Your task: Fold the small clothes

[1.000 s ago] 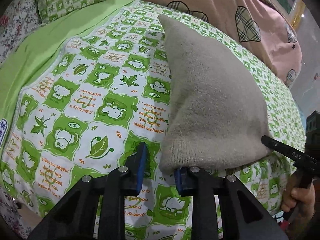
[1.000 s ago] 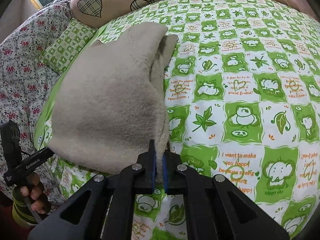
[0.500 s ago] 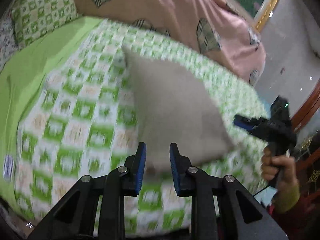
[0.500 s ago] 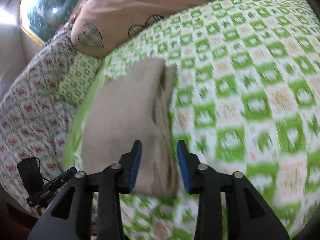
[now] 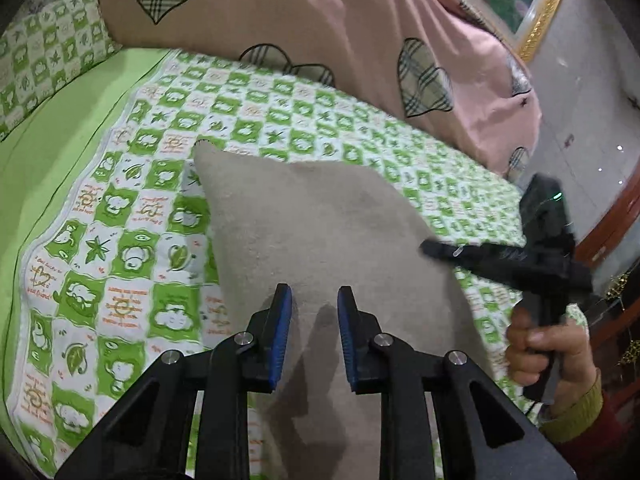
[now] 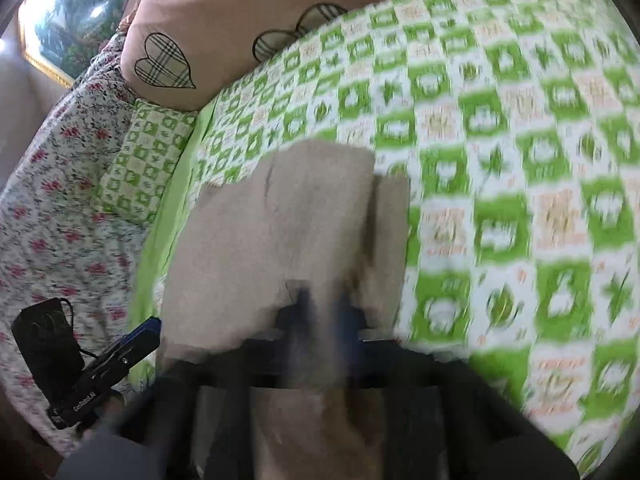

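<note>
A beige knitted garment (image 5: 320, 232) lies folded on the green checked bedcover (image 5: 120, 240). My left gripper (image 5: 314, 320) hovers over its near part, and the blue pads (image 5: 282, 332) stand a little apart with nothing between them. Their shadows fall on the cloth. In the left wrist view my right gripper (image 5: 426, 246) reaches over the garment's right edge with its black fingers together, and no cloth shows in them. The right wrist view is blurred: the garment (image 6: 280, 232) lies ahead of the right gripper (image 6: 324, 304), and the left gripper (image 6: 150, 330) is at the lower left.
A pink quilt with plaid hearts (image 5: 320, 20) is bunched at the far side of the bed. A green checked pillow (image 5: 48, 56) and a floral sheet (image 6: 52, 208) lie to the left. A gold-framed picture (image 6: 68, 28) hangs behind. A hand (image 5: 548, 356) grips the right tool.
Both grippers have drawn back and risen from the garment's near edge. The right one opened, let go of the garment's corner and closed again. The left jaws narrowed.
</note>
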### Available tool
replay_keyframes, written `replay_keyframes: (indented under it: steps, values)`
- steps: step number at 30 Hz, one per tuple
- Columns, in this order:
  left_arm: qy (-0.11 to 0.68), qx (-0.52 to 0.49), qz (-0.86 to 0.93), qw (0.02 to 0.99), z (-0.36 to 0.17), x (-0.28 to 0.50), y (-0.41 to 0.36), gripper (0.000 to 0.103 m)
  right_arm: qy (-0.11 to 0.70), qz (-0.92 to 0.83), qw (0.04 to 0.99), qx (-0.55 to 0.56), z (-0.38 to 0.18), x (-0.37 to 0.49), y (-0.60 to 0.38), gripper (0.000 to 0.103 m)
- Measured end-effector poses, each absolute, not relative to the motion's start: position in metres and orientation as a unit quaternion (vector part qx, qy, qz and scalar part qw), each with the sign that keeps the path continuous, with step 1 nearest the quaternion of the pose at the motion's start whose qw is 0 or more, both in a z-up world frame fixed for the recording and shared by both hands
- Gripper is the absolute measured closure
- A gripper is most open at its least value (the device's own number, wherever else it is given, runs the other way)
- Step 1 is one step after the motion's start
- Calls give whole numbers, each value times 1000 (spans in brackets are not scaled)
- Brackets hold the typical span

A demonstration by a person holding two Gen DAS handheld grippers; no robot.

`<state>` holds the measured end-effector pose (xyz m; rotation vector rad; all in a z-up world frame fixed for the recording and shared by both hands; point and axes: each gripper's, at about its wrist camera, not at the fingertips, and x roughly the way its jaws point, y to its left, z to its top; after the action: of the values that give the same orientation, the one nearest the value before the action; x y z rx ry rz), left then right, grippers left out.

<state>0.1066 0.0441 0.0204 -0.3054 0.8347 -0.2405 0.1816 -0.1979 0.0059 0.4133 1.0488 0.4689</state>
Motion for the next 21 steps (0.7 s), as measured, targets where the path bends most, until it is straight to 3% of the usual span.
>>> replay_keyframes:
  steps: [3, 7, 10, 12, 18, 21]
  values:
    - [414, -120, -98, 897, 6, 111, 43, 76, 472, 218, 833, 188, 14, 185, -198, 95]
    - [407, -125, -97, 900, -7, 109, 48, 76, 497, 196, 830, 161, -16, 191, -190, 95]
    - [413, -121, -98, 897, -4, 111, 48, 76, 494, 200, 823, 196, -24, 189, -201, 94]
    - [410, -116, -98, 899, 5, 108, 47, 77, 491, 191, 825, 204, -17, 186, -206, 80]
    - [390, -145, -148, 897, 27, 79, 36, 78, 422, 225, 865, 154, 41, 137, -191, 80]
    - [409, -138, -143, 890, 12, 76, 28, 78, 437, 259, 853, 120, 34, 122, -167, 80]
